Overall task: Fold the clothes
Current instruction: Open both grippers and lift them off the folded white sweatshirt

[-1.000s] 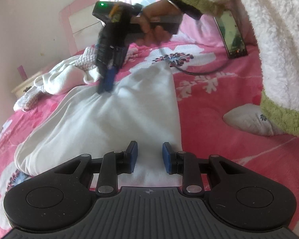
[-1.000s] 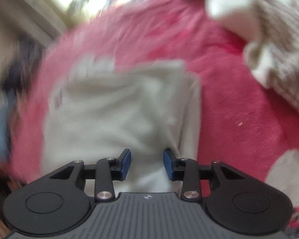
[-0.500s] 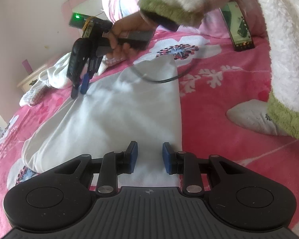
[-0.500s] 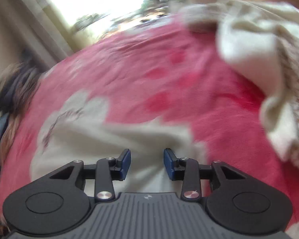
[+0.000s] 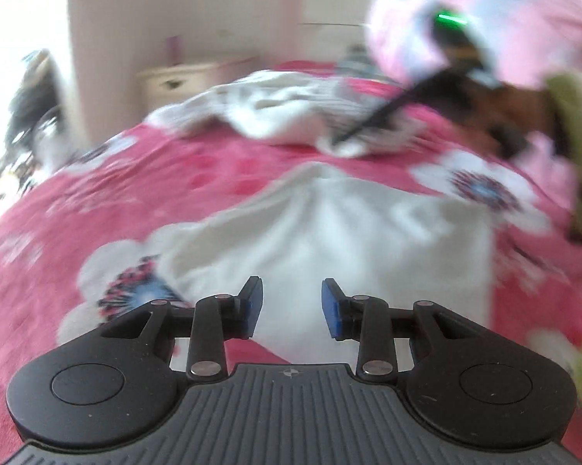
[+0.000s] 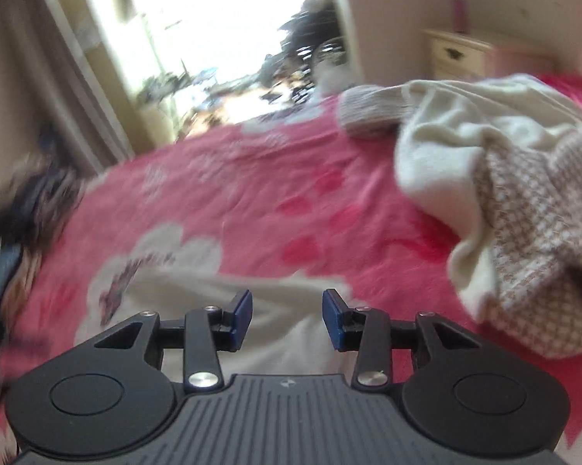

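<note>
Lying flat on the pink flower-printed bed blanket (image 5: 221,178): white smooth-cloth folded garment (image 5: 329,240), below both tools. Left tool (image 5: 292,308): jaws opening, empty. Right tool (image 6: 287,319): jaws opening, empty. Far right: crumpled cream knit sweater (image 6: 484,162), unfolded. Advice: pinch one sweater edge per tool, spread flat before folding.
</note>
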